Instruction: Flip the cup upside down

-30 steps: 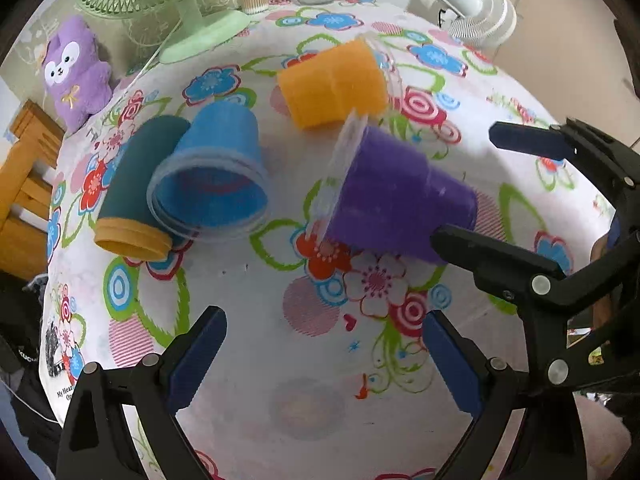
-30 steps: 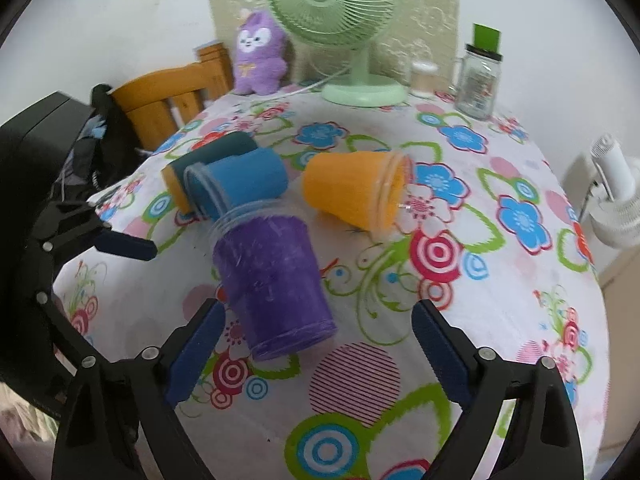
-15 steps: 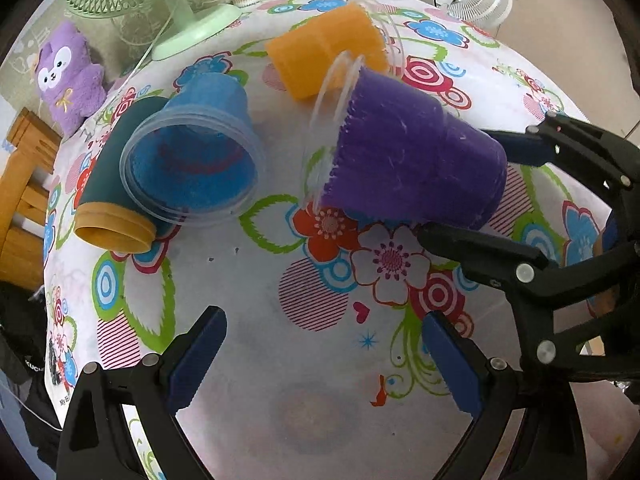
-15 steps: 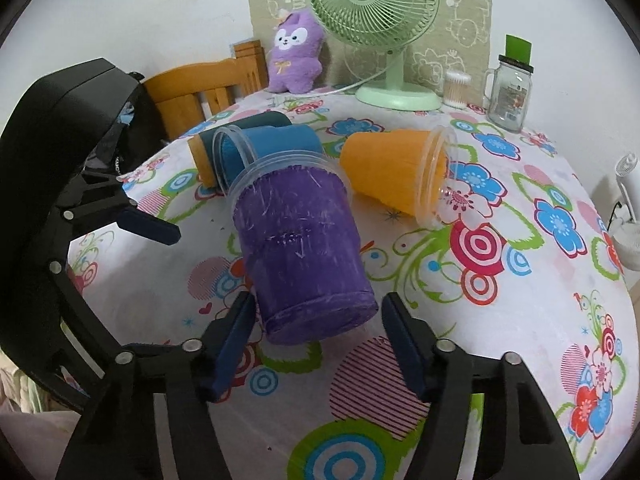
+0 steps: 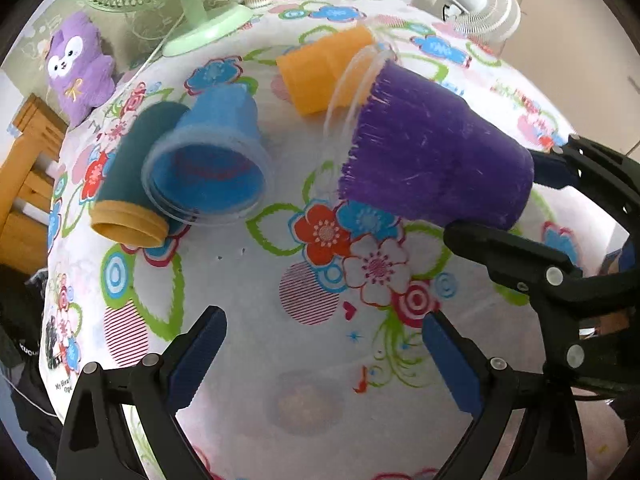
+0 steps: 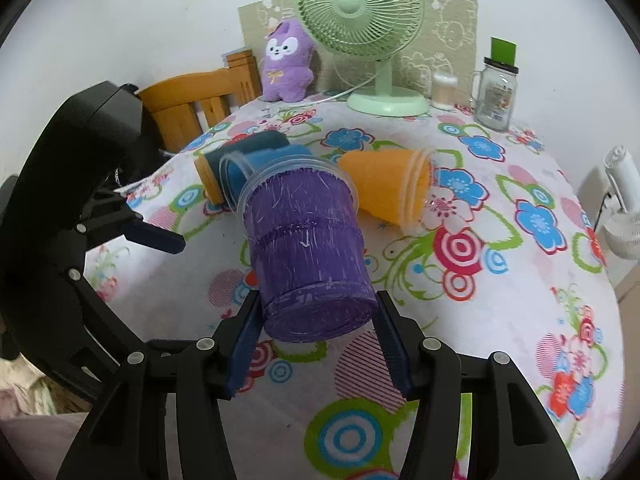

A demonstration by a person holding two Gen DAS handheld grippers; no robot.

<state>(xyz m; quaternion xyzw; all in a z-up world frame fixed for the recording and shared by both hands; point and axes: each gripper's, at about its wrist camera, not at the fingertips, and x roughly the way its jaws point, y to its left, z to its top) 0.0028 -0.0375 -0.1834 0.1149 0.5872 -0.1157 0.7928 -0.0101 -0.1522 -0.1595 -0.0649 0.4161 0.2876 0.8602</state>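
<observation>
My right gripper (image 6: pixel 318 330) is shut on the base of a purple plastic cup (image 6: pixel 306 252) and holds it on its side above the table, rim pointing away. In the left wrist view the purple cup (image 5: pixel 432 160) hangs above the cloth with the right gripper's fingers (image 5: pixel 500 240) around its base. My left gripper (image 5: pixel 324 356) is open and empty low over the tablecloth. An orange cup (image 5: pixel 320 74), a blue cup (image 5: pixel 212 164) and a dark teal cup (image 5: pixel 132 184) lie on their sides.
A floral tablecloth (image 5: pixel 248 320) covers the table. At the back stand a green fan (image 6: pixel 372 40), a purple plush toy (image 6: pixel 286 68), a glass jar (image 6: pixel 496 96) and a small container (image 6: pixel 444 90). A white fan (image 5: pixel 480 4) and a wooden chair (image 6: pixel 192 104) stand beside the table.
My right gripper closed on the purple cup's base and lifted it off the table. The left gripper stayed open and moved little.
</observation>
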